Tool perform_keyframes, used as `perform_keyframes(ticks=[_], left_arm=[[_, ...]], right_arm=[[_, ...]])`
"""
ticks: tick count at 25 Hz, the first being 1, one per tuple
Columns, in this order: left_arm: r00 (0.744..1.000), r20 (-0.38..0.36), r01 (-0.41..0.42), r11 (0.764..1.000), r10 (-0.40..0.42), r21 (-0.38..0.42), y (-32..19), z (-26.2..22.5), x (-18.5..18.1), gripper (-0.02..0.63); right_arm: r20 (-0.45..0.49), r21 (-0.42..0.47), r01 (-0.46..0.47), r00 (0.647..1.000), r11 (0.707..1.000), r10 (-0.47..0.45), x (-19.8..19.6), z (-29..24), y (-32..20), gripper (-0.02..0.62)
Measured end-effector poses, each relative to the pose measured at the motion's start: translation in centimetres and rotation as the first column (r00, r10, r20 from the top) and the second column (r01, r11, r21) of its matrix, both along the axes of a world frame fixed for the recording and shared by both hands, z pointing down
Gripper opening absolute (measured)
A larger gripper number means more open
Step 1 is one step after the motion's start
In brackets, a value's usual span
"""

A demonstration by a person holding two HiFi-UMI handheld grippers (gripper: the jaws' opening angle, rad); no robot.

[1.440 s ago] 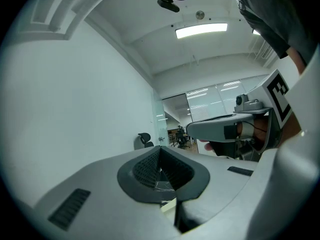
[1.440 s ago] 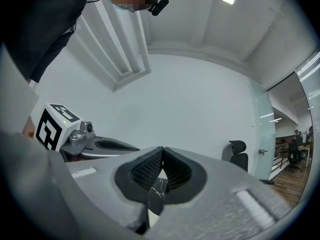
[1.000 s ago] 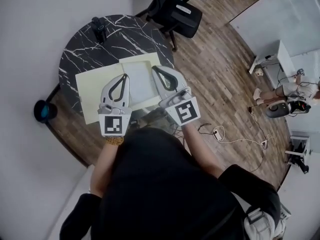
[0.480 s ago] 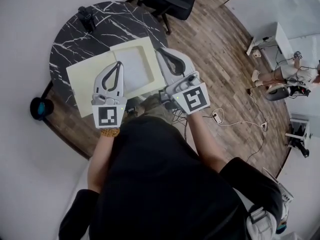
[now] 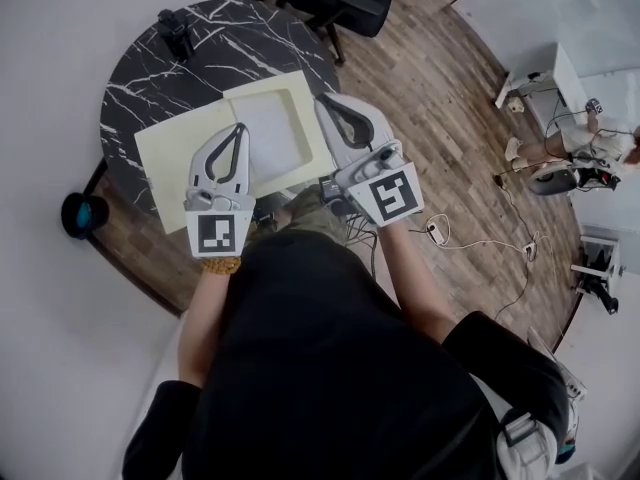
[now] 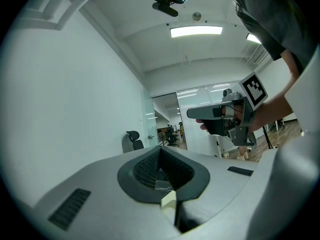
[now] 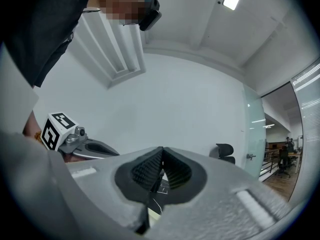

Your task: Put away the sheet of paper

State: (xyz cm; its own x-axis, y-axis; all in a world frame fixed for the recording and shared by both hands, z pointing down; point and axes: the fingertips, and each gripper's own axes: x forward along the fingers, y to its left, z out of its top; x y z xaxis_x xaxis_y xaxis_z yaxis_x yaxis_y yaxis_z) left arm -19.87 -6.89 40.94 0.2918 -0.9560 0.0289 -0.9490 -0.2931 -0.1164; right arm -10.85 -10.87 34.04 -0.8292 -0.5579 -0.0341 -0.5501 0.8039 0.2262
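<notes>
The left hand-held gripper (image 5: pixel 238 130) is closed with nothing between its jaws, and the right hand-held gripper (image 5: pixel 327 102) is the same: jaws together, empty. Both are held level, side by side and apart, over the near part of the round surface (image 5: pixel 200 63). Below and between them lies the sheet (image 5: pixel 272 140), white and flat on the right half of what looks like an open pale yellow folder (image 5: pixel 175 158). The right tip hangs near the folder's right edge, the left tip near its fold. Neither seems to touch paper.

The task looks to be at its start — sheet untouched, folder open. The next move likely calls for parting one pair of jaws and coming down to an edge, either of the sheet or of a folder leaf. A thin flat sheet gives little to pinch, so a low, shallow approach at the edge would suit.
</notes>
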Motion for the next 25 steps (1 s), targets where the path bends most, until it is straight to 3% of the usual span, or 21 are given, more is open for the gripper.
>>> perform_keyframes(ticks=[3,7,25], left_arm=[[1.000,-0.023,0.005,1.000,-0.005,-0.008,-0.2,0.0,-0.4,0.003],[1.000,0.015,-0.019,1.000,0.019,0.002,-0.3,-0.2,-0.1,0.003],[0.999,-0.001,-0.054,0.998,0.054,0.020,0.2,-0.3,0.6,0.003]], right_arm=[[0.002,0.001,-0.001,1.000,1.000,0.001,-0.2,0.0,-0.2,-0.003],[0.020,-0.022,-0.004,1.000,1.000,0.005,-0.1,0.1,-0.3,-0.003],[0.024,-0.030,-0.036,0.999,0.999,0.037,1.5,1.1,-0.8,-0.003]])
